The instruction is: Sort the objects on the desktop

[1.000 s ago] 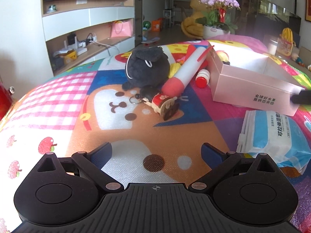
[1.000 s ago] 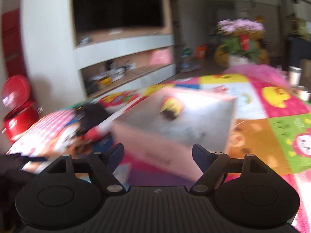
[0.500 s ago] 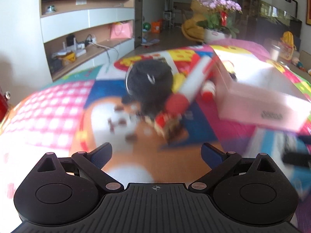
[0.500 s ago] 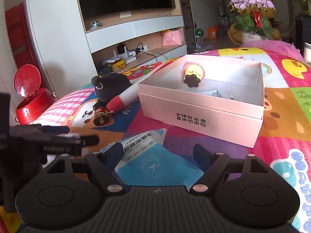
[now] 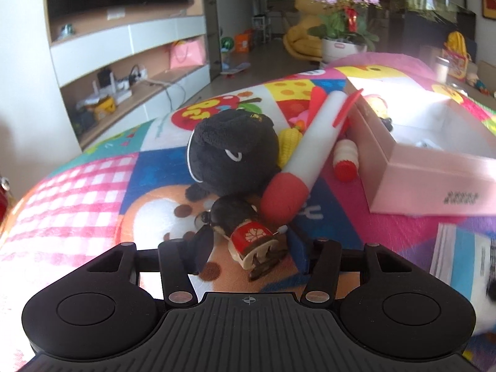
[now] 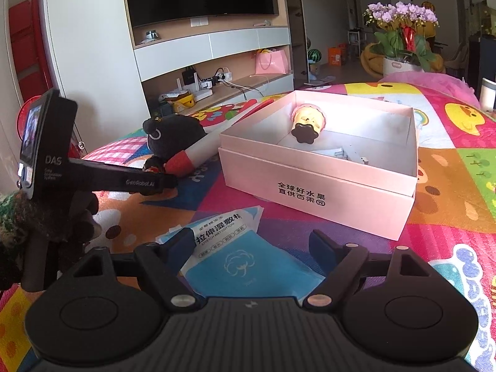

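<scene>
A colourful cartoon play mat (image 6: 449, 161) covers the whole surface, patterned with ducks, bears and fruit. On it, toward the right and far side, sits an open pink cardboard box (image 6: 313, 186) with dark printed characters on its near wall. Inside the box lies a small cupcake-shaped toy (image 6: 307, 124) beside some pale scraps too small to identify.

Left of the box, several loose things crowd together. A black plush toy (image 5: 229, 155) is the biggest, with an oversized red-and-white pen (image 5: 307, 155) leaning across its right side, reaching toward the box wall. A small red-capped bottle (image 5: 345, 161) lies between the pen and the box. Near these, closest to the viewer, lies a little wooden doll in a red kimono (image 5: 248, 235), on its side.

A blue-and-white wet-wipe packet (image 6: 245, 254) lies flat on the near part of the mat, in front of the box.

The left gripper (image 5: 248, 248) is closing, with the doll between its fingers; whether the pads press it yet is unclear (the doll still rests on the mat). The right gripper (image 6: 251, 251) hovers spread wide just over the wipe packet, holding nothing.

The step in hand looks like picking up the doll. Next would likely call for a firm grip on its rounded body, then a lift and a carry rightward over the box wall, steering clear of the pen.
</scene>
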A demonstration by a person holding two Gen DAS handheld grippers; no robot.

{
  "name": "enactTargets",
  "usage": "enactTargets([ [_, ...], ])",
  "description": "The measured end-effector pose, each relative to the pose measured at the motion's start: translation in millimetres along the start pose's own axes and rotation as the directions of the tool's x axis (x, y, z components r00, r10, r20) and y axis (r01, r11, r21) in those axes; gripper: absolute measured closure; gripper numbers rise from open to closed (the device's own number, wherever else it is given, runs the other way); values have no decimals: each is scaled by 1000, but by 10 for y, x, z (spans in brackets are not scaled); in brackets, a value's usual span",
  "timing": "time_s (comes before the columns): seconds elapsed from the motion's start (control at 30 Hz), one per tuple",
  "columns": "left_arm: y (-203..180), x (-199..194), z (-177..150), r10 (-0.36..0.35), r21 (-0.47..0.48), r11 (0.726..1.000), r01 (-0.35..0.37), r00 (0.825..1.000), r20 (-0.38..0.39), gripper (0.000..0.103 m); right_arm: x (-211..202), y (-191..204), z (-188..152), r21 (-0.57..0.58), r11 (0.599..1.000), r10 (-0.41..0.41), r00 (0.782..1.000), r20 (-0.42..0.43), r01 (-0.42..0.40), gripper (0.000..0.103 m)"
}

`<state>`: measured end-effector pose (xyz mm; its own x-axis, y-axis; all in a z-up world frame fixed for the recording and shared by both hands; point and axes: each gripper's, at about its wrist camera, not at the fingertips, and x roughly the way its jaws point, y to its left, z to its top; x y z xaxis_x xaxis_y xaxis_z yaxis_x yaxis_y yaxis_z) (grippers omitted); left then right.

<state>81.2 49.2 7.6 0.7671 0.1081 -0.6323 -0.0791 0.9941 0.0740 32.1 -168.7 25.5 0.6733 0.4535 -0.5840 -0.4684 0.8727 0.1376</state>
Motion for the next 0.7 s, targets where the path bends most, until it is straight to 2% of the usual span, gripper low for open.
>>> enactTargets([
  [0.17, -44, -301, -156, -93, 5, 996, 93, 996, -3, 46, -107, -46, -40, -17, 999, -35, 999, 12, 35, 19],
  [0.3, -219, -622, -350, -219, 33, 975, 218, 976, 1, 45, -265, -149, -104, -29, 995, -93, 995, 27, 94, 14],
  [0.37, -305, -714, -434, -252, 42, 967, 252, 968, -4, 44, -340, -223, -130, -22, 992, -125, 992, 29, 126, 11],
  [0.4, -340, -743, -468, -253, 49, 966, 253, 967, -4, 41, -369, -257, -145, -18, 990, -140, 990, 26, 140, 10],
  [0.47, -380, -775, -515, -235, 65, 970, 234, 972, 5, 30, -416, -309, -178, -11, 987, -158, 987, 21, 158, 6],
  [0.6, -337, -744, -541, -181, 62, 981, 181, 983, -7, 23, -479, -279, -240, -37, 991, -129, 991, 21, 130, 2],
  [0.7, -252, -718, -538, -140, 45, 989, 140, 990, -12, 18, -483, -123, -255, -116, 986, -111, 993, 46, 116, 0],
])
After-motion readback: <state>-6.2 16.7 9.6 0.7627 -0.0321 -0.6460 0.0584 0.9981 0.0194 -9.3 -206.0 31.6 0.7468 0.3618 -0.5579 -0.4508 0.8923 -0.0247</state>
